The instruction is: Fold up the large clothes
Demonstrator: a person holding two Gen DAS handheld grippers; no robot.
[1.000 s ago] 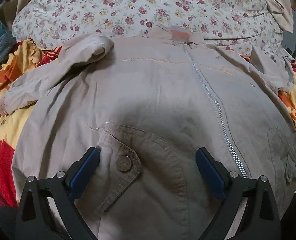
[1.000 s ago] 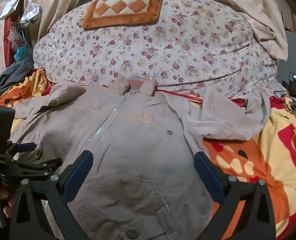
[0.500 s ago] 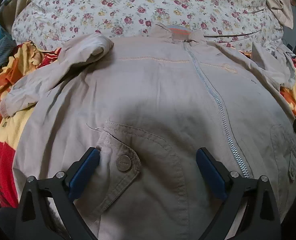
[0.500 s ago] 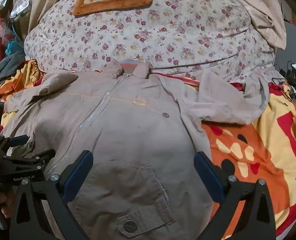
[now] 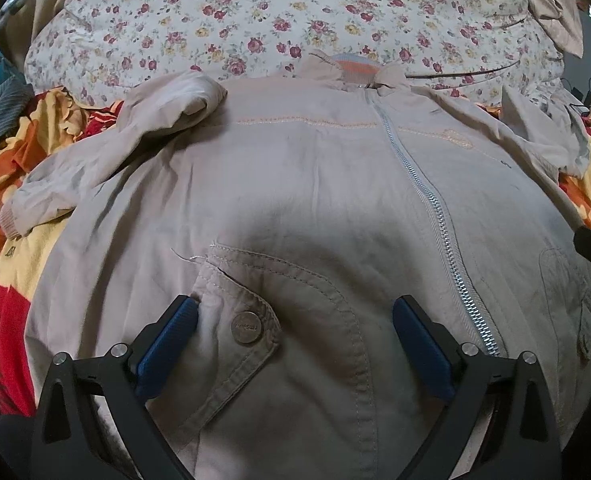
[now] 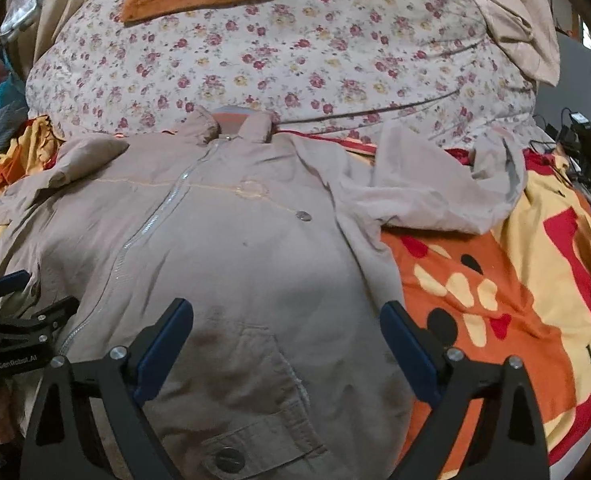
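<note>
Beige jacket [image 5: 303,184] lies flat, zipped, front up on bed [image 6: 495,280], sleeves out: no fold yet. Left gripper [image 5: 295,320] & right gripper [image 6: 287,324] both spread wide, empty, above hem.

A bed under an orange-and-yellow blanket [image 6: 495,280], a floral quilt [image 6: 295,52] heaped behind, beige curtain [image 6: 515,12] hanging right.
</note>
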